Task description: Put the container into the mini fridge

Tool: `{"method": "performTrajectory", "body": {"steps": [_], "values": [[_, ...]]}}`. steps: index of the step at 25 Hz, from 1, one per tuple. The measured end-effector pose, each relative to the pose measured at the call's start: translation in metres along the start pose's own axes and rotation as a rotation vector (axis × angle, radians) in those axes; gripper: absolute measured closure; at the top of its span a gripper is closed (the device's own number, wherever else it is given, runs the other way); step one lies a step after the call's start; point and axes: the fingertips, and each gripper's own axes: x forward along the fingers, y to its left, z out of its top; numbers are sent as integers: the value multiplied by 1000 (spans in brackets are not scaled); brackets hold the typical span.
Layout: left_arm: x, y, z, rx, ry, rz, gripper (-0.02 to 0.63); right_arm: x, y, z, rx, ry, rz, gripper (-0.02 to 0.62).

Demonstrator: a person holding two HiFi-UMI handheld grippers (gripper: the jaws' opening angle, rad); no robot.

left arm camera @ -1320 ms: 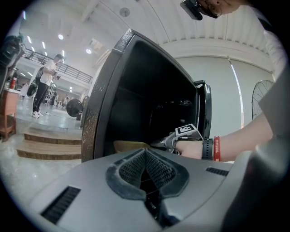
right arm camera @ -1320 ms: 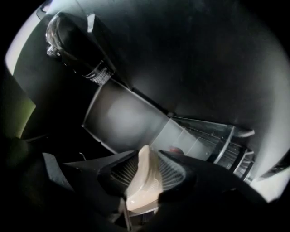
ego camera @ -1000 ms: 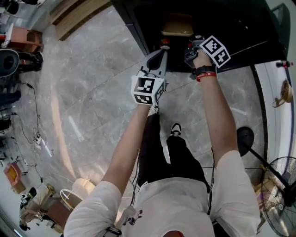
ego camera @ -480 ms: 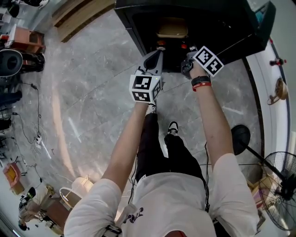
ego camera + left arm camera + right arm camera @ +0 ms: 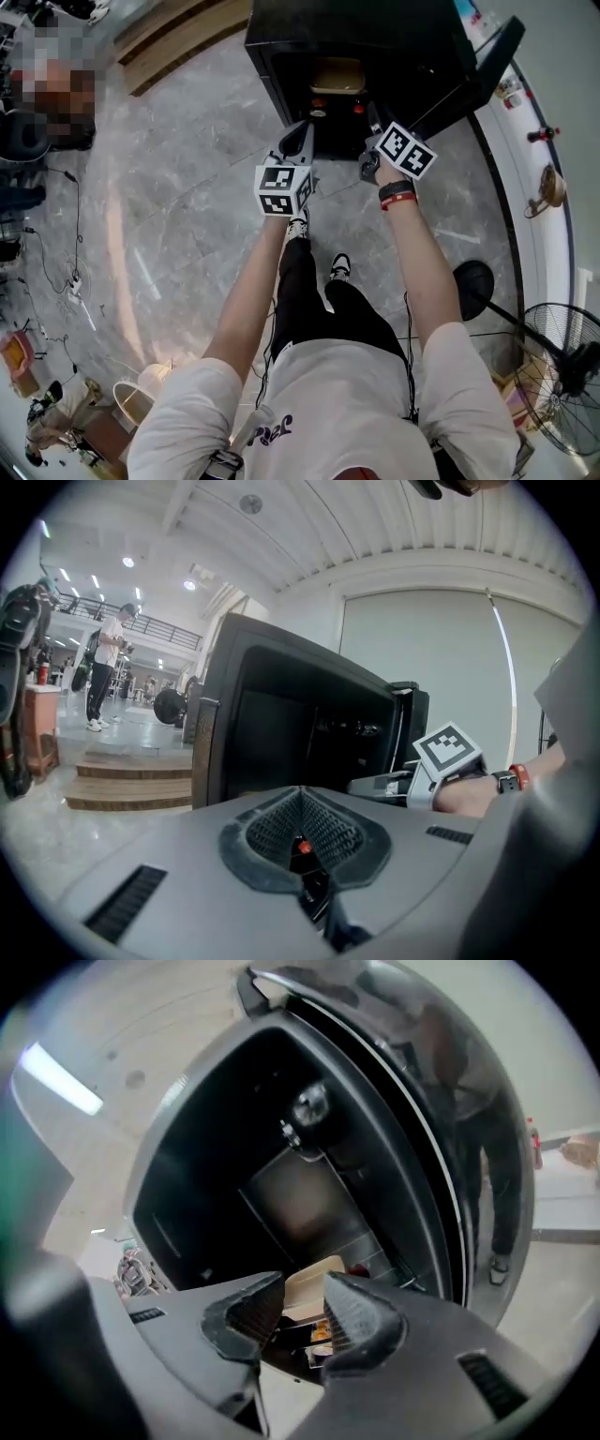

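Note:
The black mini fridge (image 5: 366,37) stands open on the floor, its door (image 5: 473,80) swung out to the right. A beige container (image 5: 337,73) sits inside on the fridge's floor; in the right gripper view the container (image 5: 314,1281) shows beyond the jaws. My right gripper (image 5: 371,120) hovers at the fridge's opening, and the right gripper (image 5: 302,1309) is open with nothing between its pads. My left gripper (image 5: 306,131) is at the opening's left side, in front of the fridge (image 5: 281,733); the left gripper (image 5: 302,841) is shut with nothing in it.
The person's legs and shoes (image 5: 339,267) stand on grey marble floor just before the fridge. A floor fan (image 5: 562,352) and a round black base (image 5: 473,278) are at the right. Wooden steps (image 5: 178,37) lie at left, and another person (image 5: 105,667) stands far off.
The head view has drawn back, so more of the fridge and its door shows. Both grippers have shifted a little left and stayed at the opening. The container has stayed inside.

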Motion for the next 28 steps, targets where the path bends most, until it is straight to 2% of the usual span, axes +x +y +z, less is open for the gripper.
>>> {"method": "performTrajectory", "body": {"steps": [5,11,23,28], "values": [[-22,-7,13,-5,8,25,587,-38,14,14,-52,10,28,451],[-45,-24,37,4,8,26,586,-79,45,37,-203,14,69,449],[-95,-68,95,51,-43,32,586,-173,72,56,-353,-3,78,453],[-123,-79,107,48,-71,50,586,-216,78,58,-429,-32,65,482]]}}
